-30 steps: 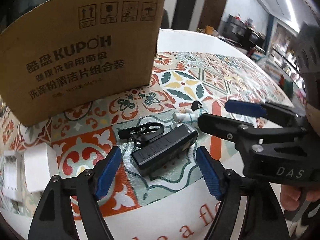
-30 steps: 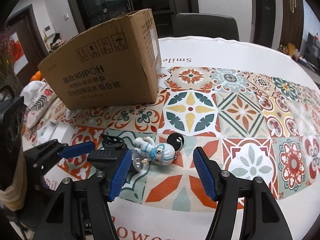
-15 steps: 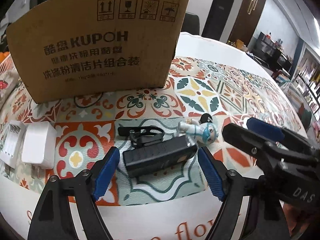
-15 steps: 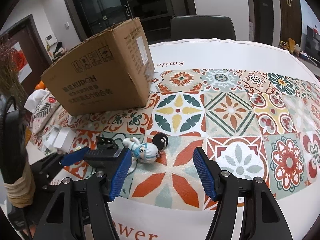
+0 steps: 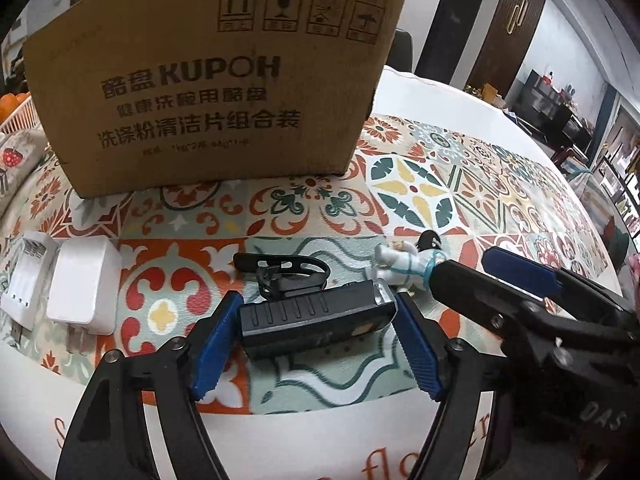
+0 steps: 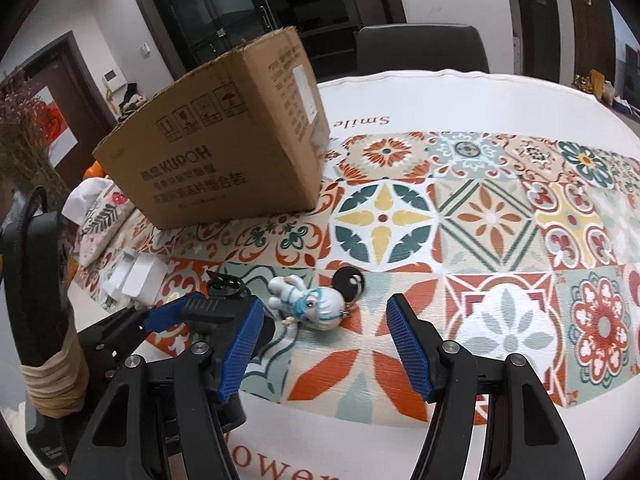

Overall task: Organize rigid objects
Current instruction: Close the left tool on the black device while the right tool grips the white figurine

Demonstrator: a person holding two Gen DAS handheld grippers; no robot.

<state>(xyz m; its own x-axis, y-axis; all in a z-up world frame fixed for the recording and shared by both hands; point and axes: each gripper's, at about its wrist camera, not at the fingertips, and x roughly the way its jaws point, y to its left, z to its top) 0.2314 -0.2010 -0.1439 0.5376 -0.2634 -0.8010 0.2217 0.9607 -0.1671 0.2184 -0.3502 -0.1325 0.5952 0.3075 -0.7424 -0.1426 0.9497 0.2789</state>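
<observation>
A black rectangular device (image 5: 316, 314) with a black clip strap (image 5: 280, 270) lies on the patterned tablecloth. My left gripper (image 5: 316, 344) is open, its blue pads at either end of the device, touching or nearly so. A small white and blue figurine (image 6: 310, 302) with a black round charm (image 6: 348, 280) lies just right of the device; it also shows in the left wrist view (image 5: 408, 266). My right gripper (image 6: 326, 344) is open and empty, hovering in front of the figurine. A brown KUPOH cardboard box (image 5: 216, 80) stands behind.
A white charger plug (image 5: 84, 288) and a white battery charger (image 5: 24, 276) lie at the left on the table. A white basket with oranges (image 5: 16, 108) sits at far left. A dark chair (image 6: 420, 48) stands behind the round table (image 6: 500, 96).
My left gripper has moved forward so its pads now flank the black device. The right gripper has drawn back and risen a little above the figurine.
</observation>
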